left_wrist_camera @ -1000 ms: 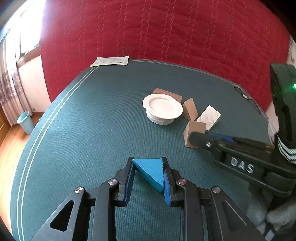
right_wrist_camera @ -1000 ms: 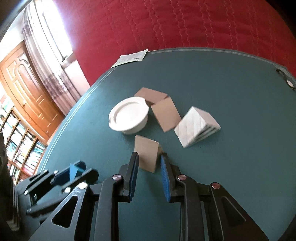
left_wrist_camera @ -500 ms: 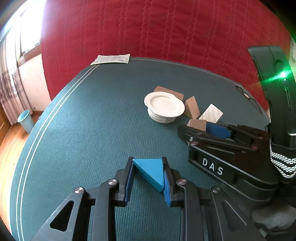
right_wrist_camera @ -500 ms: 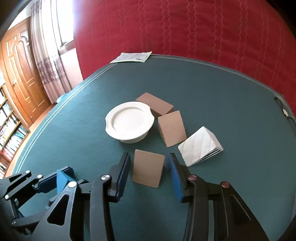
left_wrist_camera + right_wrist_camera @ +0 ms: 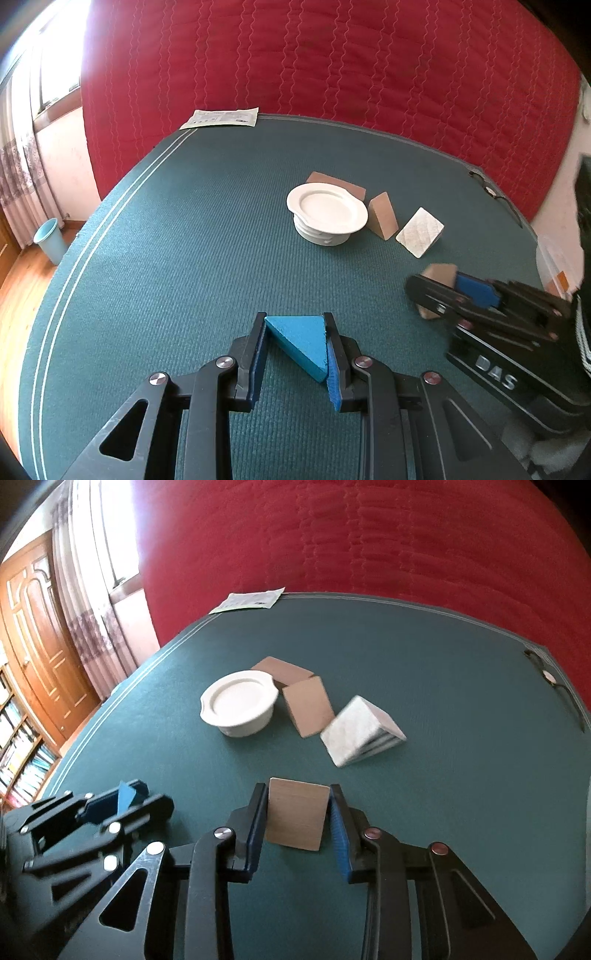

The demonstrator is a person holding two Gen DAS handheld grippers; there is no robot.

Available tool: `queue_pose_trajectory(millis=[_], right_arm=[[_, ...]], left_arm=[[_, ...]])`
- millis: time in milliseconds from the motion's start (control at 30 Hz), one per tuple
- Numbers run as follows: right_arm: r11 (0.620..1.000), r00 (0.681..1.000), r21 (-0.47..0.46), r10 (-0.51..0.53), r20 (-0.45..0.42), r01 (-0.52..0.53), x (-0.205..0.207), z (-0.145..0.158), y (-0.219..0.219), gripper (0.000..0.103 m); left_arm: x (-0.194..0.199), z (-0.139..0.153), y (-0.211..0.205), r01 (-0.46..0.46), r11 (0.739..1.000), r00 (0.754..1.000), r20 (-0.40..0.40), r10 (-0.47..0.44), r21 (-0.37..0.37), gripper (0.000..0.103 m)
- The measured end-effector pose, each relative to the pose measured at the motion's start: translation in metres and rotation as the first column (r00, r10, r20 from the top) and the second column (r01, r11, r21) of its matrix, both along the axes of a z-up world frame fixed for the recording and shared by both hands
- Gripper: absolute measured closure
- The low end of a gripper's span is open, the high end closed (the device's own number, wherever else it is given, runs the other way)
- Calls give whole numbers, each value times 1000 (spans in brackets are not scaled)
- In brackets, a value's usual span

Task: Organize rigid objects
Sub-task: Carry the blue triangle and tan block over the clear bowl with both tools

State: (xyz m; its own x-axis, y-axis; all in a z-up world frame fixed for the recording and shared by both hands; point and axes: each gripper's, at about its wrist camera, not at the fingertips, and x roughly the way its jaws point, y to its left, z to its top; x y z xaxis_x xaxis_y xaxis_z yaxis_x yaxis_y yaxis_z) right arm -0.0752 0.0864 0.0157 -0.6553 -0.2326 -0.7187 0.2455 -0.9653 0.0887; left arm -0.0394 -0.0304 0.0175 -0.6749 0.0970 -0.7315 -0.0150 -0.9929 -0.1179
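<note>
Your left gripper clamps one blue wedge; your right gripper clamps one brown block. At twelve o'clock: one white dish, three more blocks.

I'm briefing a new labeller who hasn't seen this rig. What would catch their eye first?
Probably the blue wedge clamped in the left gripper, close to the camera. Next, the brown wooden block between the right gripper's fingers, and the white dish mid-table on the green cloth.

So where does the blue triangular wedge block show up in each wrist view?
Left wrist: the blue triangular wedge block sits bottom centre, clamped in the left gripper.
Right wrist: lower left, a blue sliver.
Shared landmark: the white ceramic dish.
</note>
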Motion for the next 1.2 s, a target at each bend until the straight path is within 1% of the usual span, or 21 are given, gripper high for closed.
queue_pose_trajectory(millis=[133,200,333,467,733,900,1067,1200], right_arm=[[1000,1000,-7,-21,-7,21,15,1,13,70],[999,999,-12,-33,-6,33,23,1,21,70],[997,998,-27,-70,-6,70,38,3,38,70],[995,995,-36,-95,-14,95,51,6,50,70],[988,989,-46,-148,-30,146,70,11,78,70],[982,983,-49,-182,-34,180,81,12,99,70],[977,977,-42,-211,-35,210,88,12,116,70],[972,971,-48,-234,-51,231,94,18,129,70]], left_arm=[[1,-1,-1,7,1000,1000,-6,-7,9,74],[1,-2,-2,23,999,1000,-5,-22,30,74],[1,-3,-4,26,998,1000,-6,-25,49,74],[2,-1,-3,31,998,999,-13,-31,53,74],[5,0,4,49,998,998,-34,-48,33,74],[6,1,8,44,999,998,-48,-44,-4,74],[7,1,12,37,999,998,-48,-38,-27,74],[9,2,22,49,998,998,-31,-50,-31,74]])
